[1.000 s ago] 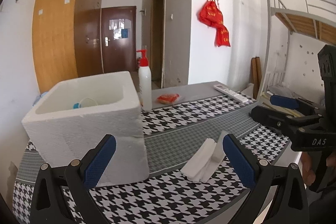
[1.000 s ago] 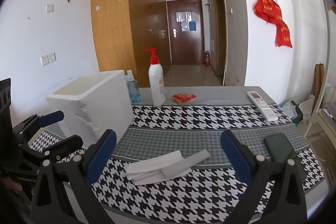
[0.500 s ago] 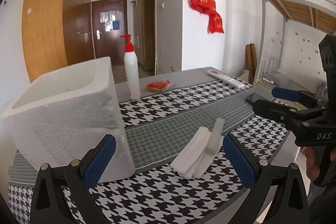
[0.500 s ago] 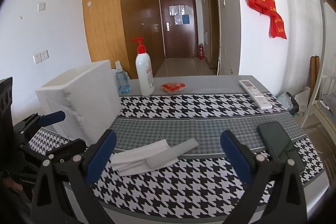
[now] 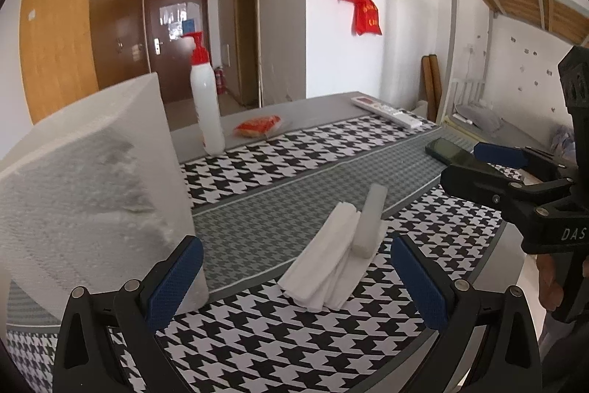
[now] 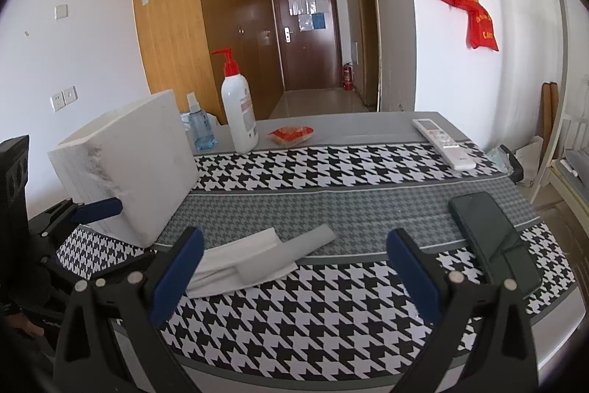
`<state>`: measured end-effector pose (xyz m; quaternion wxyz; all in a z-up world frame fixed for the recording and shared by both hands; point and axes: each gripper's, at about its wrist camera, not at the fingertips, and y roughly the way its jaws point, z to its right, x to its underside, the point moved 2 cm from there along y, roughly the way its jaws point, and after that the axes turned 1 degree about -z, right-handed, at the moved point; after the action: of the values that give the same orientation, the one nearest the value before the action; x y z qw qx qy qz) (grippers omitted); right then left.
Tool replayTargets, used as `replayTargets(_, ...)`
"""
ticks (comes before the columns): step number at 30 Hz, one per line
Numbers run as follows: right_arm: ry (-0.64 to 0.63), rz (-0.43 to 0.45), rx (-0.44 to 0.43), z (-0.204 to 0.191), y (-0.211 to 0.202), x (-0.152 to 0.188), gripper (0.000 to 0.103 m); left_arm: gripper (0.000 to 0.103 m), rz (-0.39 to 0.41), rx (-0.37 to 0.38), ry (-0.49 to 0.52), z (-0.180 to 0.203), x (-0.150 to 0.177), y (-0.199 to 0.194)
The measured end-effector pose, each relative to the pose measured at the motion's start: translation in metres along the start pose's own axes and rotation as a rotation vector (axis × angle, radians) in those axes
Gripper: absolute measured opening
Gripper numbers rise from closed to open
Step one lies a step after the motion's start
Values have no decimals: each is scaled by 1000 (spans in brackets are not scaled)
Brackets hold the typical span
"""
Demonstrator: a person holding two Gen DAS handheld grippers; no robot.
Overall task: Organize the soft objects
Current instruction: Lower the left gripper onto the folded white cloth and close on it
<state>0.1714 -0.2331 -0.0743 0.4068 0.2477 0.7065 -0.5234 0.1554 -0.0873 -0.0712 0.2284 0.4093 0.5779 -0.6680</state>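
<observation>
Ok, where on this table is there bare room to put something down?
Free: the patterned cloth between the white folded cloths and the phone, and the stretch between the red packet and the remote. Crowded: beside the foam box, with the pump bottle and spray bottle.

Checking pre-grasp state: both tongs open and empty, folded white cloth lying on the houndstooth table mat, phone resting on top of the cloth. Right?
One thing is off: the phone is not on the folded white cloth. The right wrist view shows it lying apart from the cloth on the houndstooth table mat. Left tongs and right tongs are open and empty.
</observation>
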Motion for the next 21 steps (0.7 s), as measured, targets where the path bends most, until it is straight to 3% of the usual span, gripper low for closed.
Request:
replayTargets(11, 0, -77, -14, 2, 24, 13, 101, 102, -91, 22, 6, 5, 7, 23)
replayTargets(21, -22, -152, -27, 0, 47, 25, 101, 102, -118, -5, 12, -1, 14, 30)
